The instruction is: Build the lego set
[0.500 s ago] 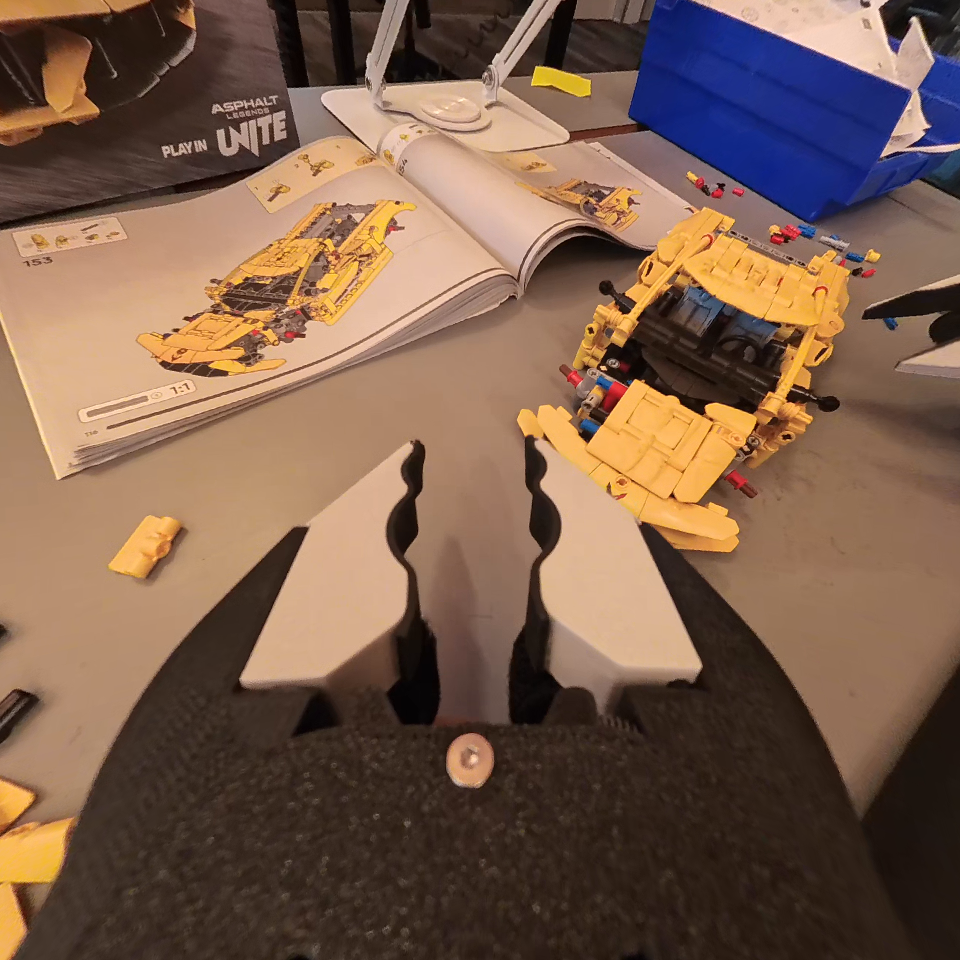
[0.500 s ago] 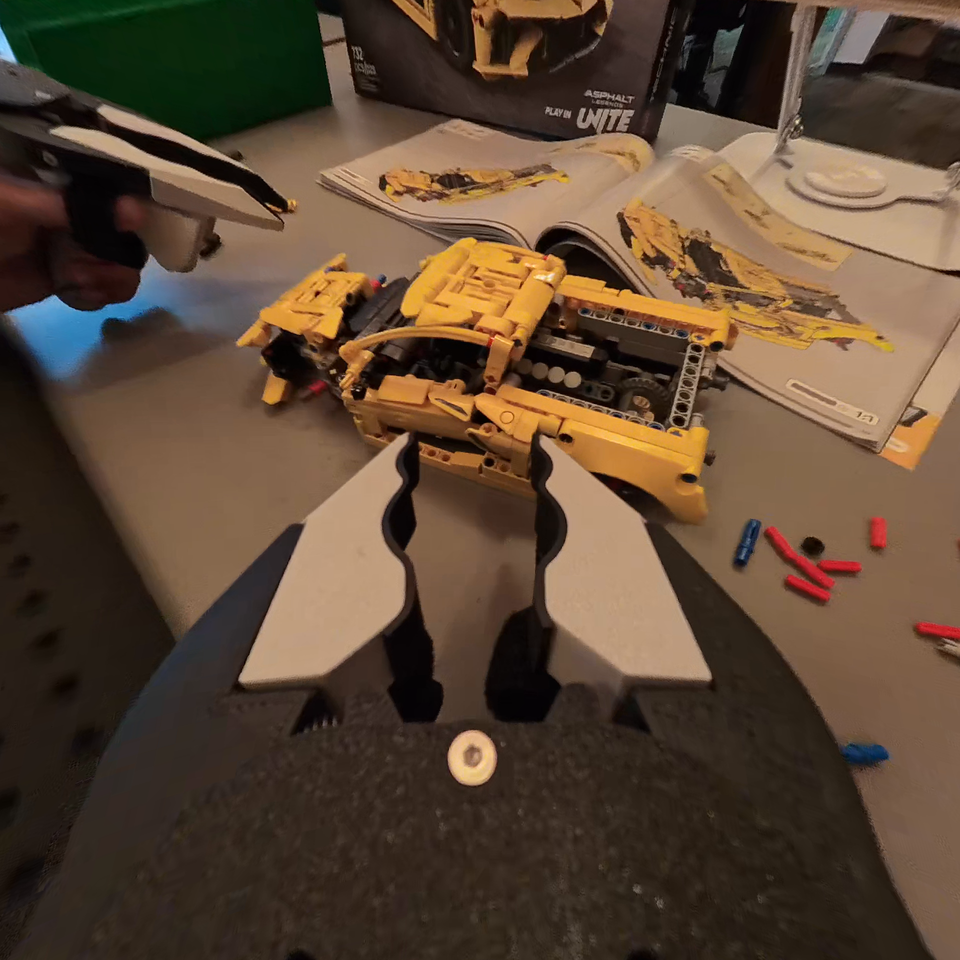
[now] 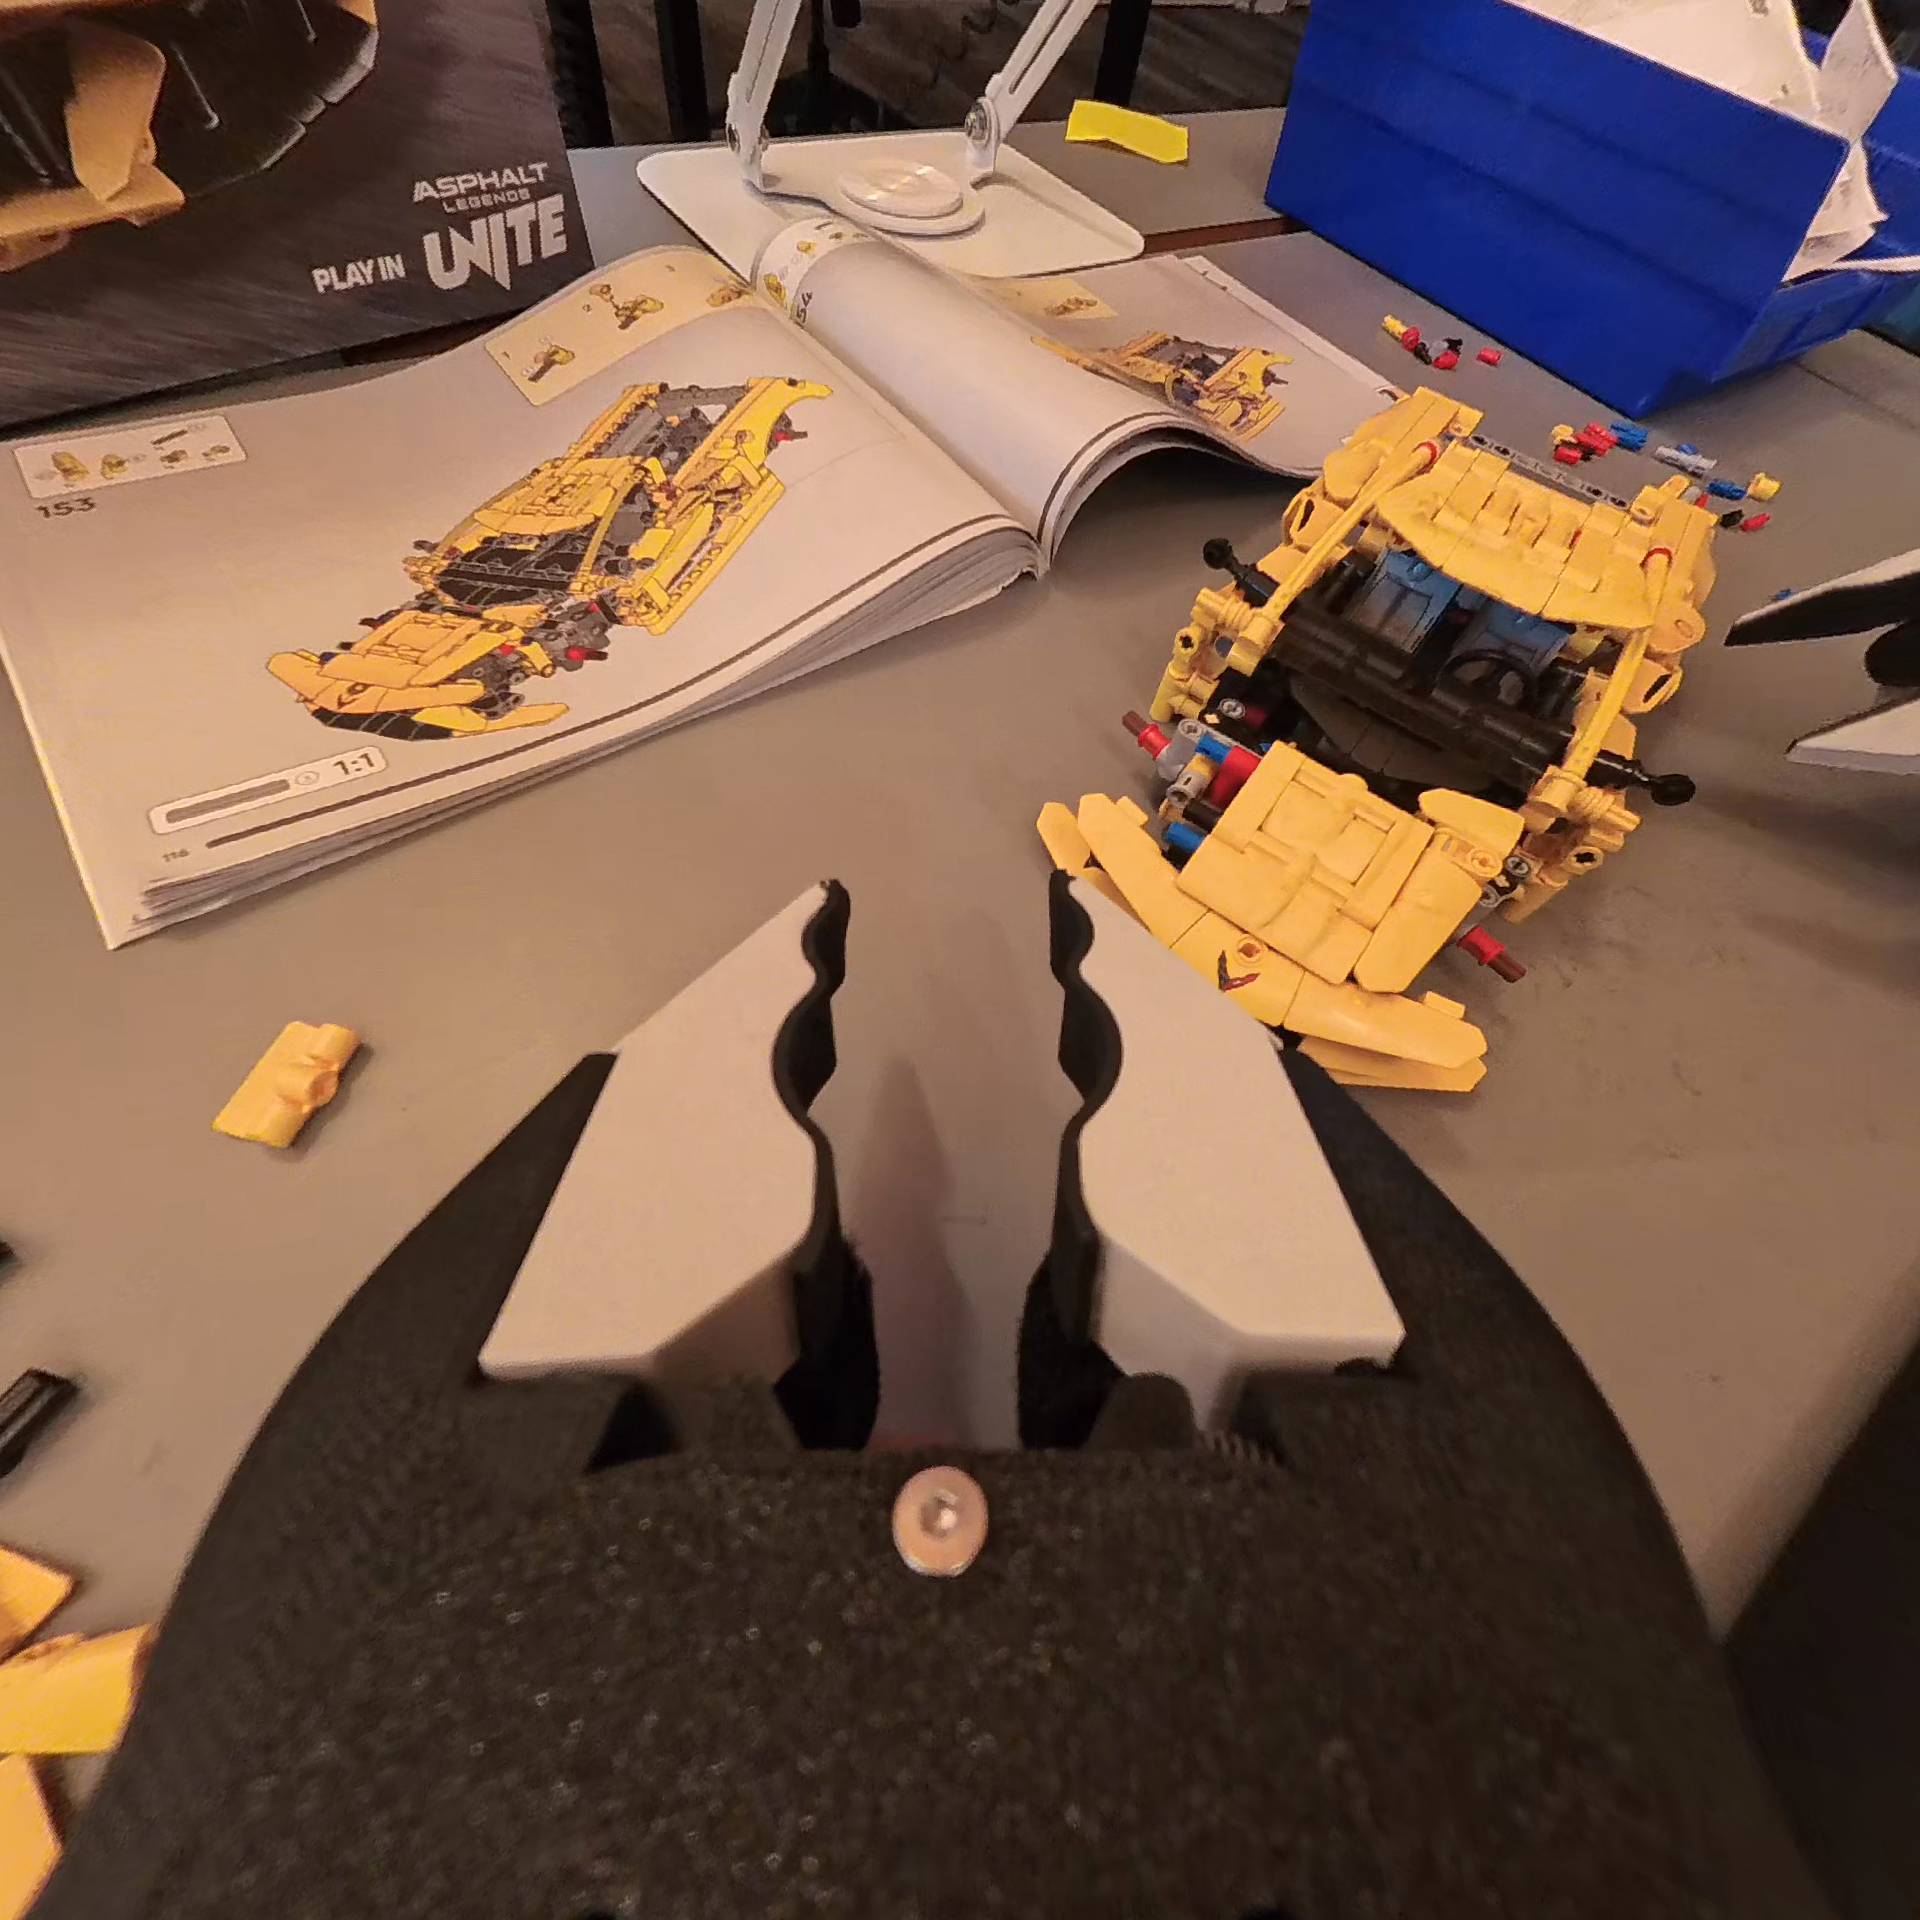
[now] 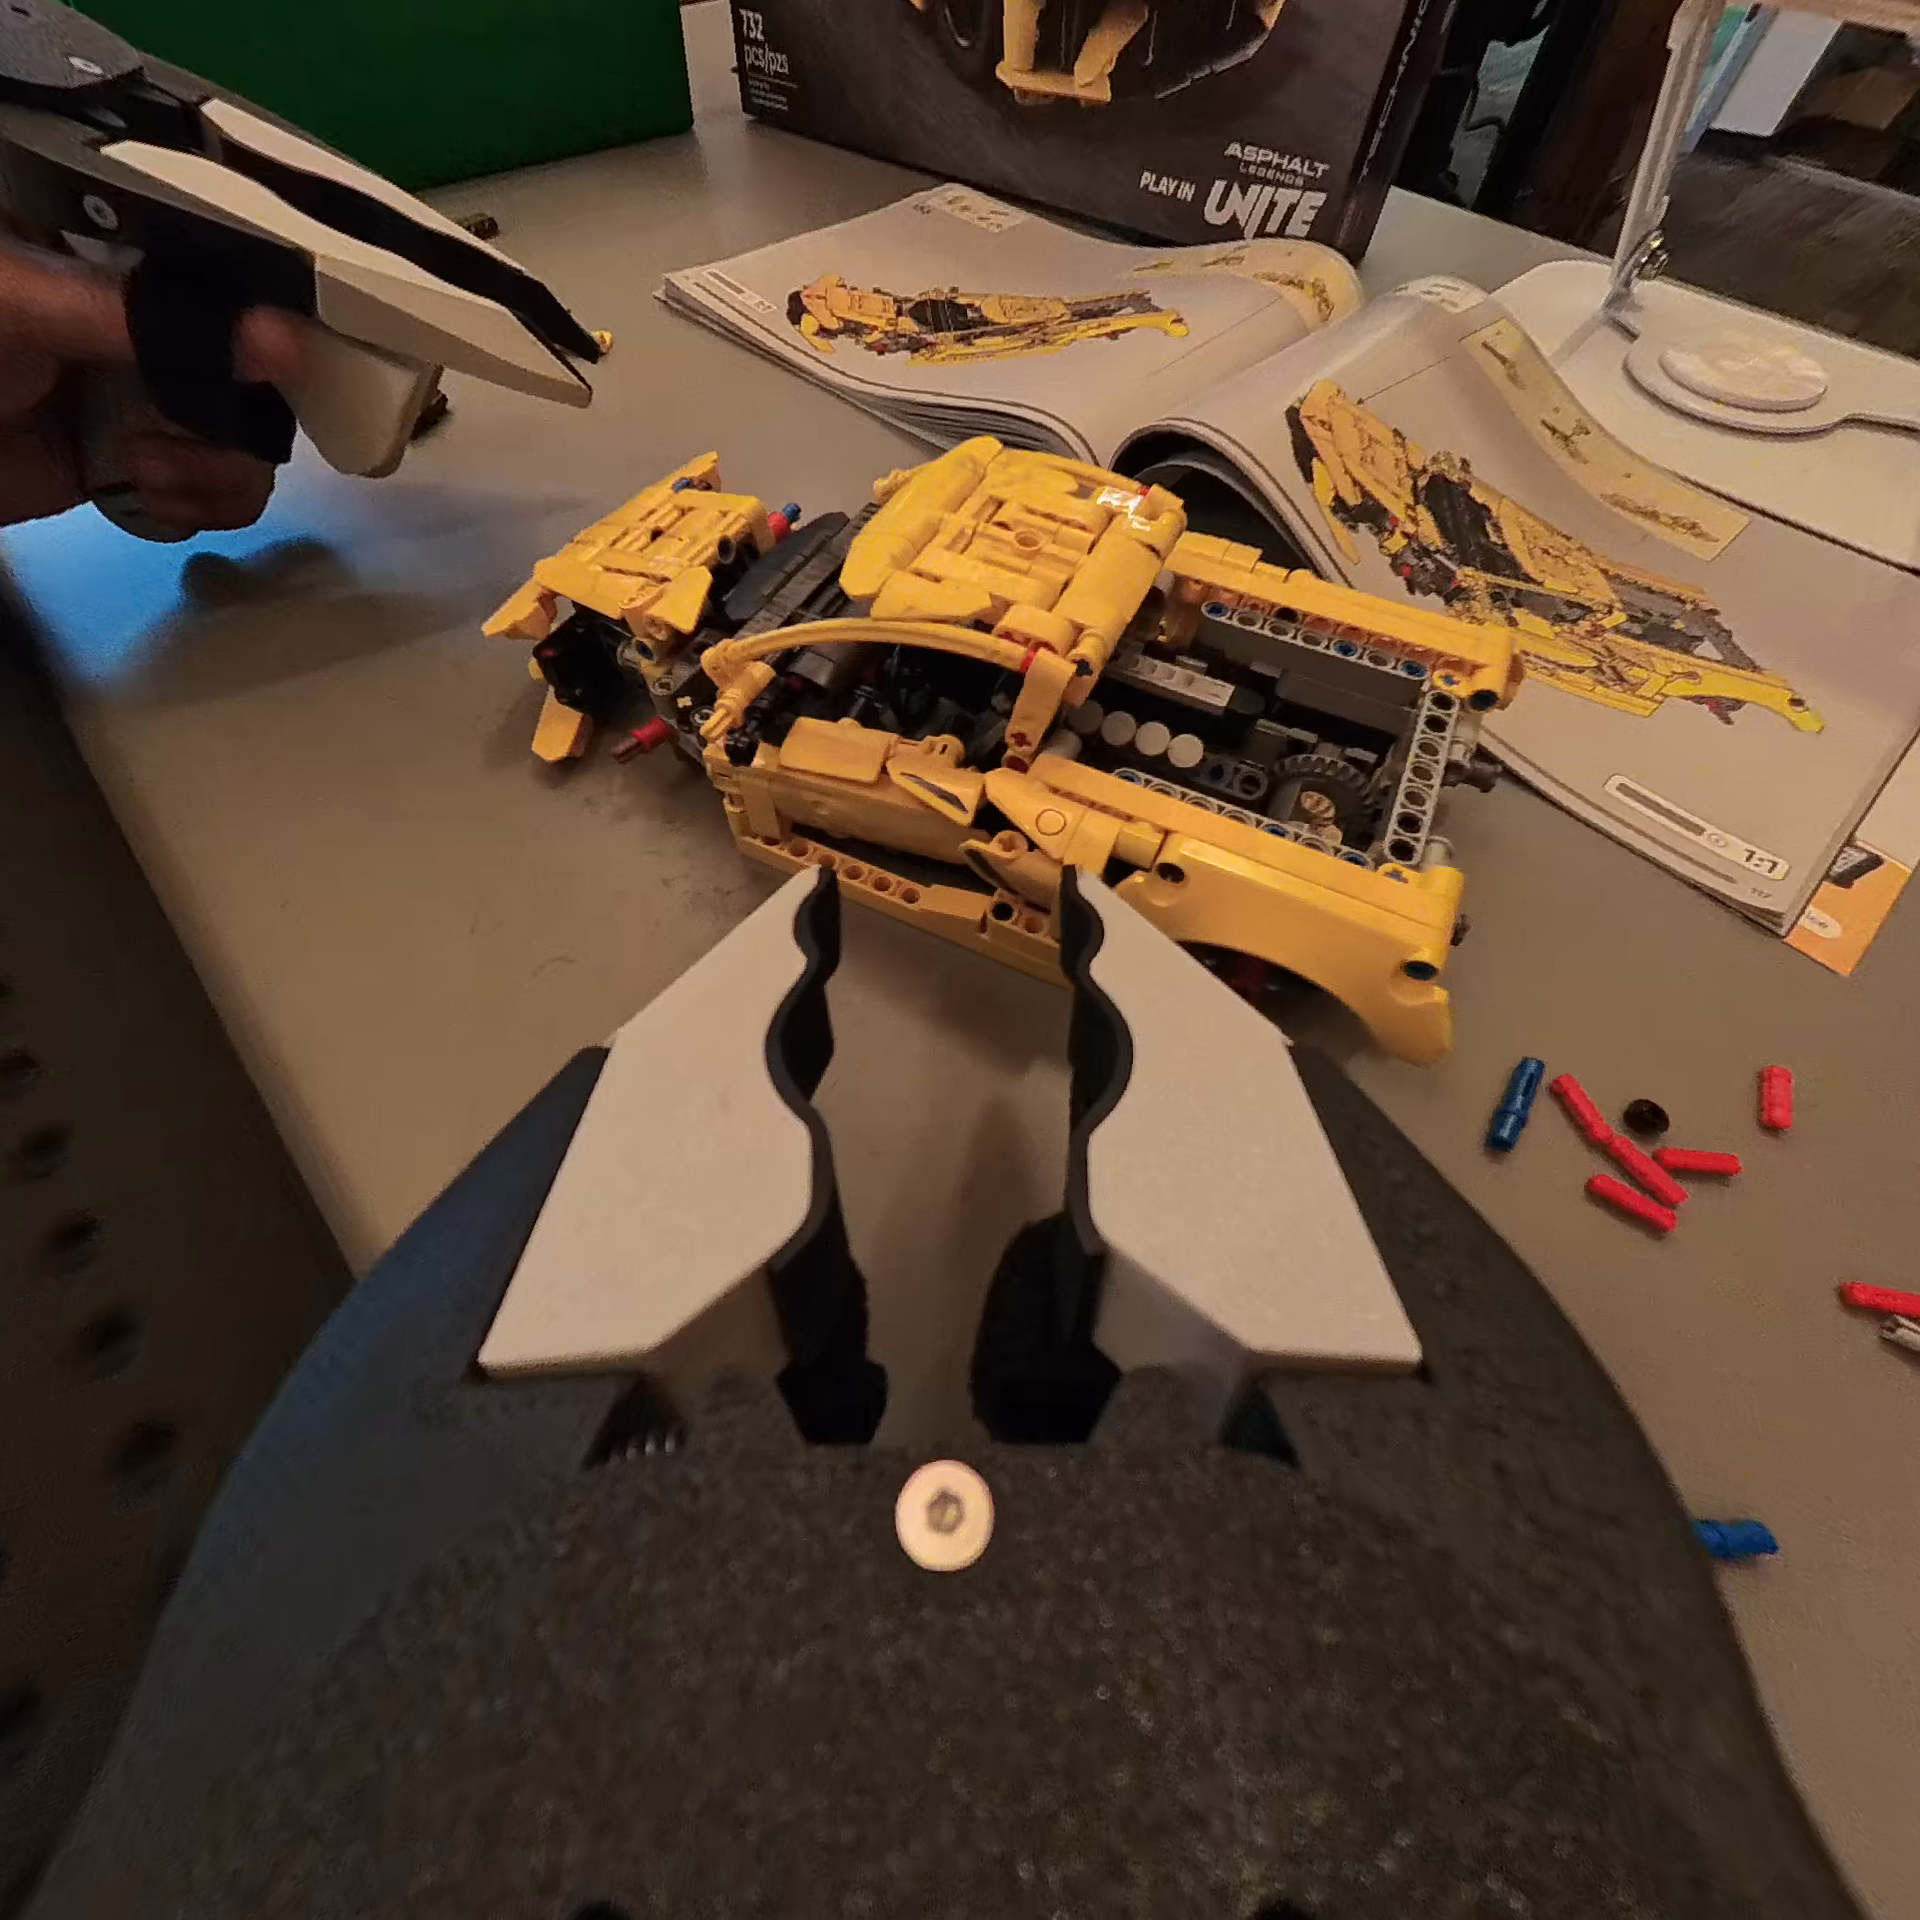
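Note:
A partly built yellow lego car [image 3: 1423, 717] stands on the grey table, nose toward my left gripper; in the right wrist view its side [image 4: 1039, 727] faces me. My left gripper [image 3: 940, 894] is open and empty, hovering just left of the car's front. My right gripper [image 4: 940, 883] is open and empty, its tips right at the car's near side sill. The left gripper also shows in the right wrist view [image 4: 561, 364], held by a hand at the far left. A loose yellow piece [image 3: 286, 1081] lies left of my left gripper.
An open instruction booklet [image 3: 520, 582] lies behind the car, with the set's box [image 3: 260, 177] and a white lamp base [image 3: 894, 197] beyond. A blue bin [image 3: 1579, 177] stands at the back right. Small red and blue pins [image 4: 1631, 1153] lie right of the car. Yellow pieces [image 3: 52, 1683] lie at the left edge. The left gripper's tips are roughly 25 centimeters from the right gripper's. From my left tips it is roughly 11 centimeters to the loose yellow piece [image 3: 286, 1081]; from my right, 35 centimeters.
Almost nothing has moved. My right gripper has edged slightly closer to the car's side; the left gripper holds its place.

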`<state>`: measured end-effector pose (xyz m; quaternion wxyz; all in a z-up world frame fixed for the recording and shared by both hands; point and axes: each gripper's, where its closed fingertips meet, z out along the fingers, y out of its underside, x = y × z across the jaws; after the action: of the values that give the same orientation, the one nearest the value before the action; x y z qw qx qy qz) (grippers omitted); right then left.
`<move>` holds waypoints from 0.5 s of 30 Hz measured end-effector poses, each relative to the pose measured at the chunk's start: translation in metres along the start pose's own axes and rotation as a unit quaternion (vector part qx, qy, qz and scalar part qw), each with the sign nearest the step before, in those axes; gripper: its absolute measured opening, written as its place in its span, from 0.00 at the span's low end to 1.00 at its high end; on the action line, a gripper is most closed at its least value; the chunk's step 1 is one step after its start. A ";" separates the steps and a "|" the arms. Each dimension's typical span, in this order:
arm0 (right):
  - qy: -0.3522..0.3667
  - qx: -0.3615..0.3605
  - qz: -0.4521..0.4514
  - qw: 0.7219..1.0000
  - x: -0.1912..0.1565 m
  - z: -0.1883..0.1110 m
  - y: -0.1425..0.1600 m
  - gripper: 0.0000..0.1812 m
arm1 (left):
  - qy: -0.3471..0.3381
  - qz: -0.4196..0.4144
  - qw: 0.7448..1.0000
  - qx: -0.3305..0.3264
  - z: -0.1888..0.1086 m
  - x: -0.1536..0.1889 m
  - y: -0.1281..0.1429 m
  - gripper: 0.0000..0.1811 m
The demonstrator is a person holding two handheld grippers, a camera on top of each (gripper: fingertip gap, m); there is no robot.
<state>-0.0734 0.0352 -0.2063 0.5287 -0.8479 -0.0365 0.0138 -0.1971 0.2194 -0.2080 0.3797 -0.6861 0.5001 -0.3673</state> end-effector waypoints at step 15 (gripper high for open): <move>-0.040 0.025 -0.091 0.995 -0.054 -0.006 -0.051 0.21 | -0.253 0.219 0.940 0.062 -0.026 -0.008 -0.067 0.22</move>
<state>-0.1288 0.0477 -0.1584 0.5470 -0.8262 -0.1348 0.0006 -0.1945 0.2377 -0.1383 0.6061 -0.6051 0.5020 -0.1199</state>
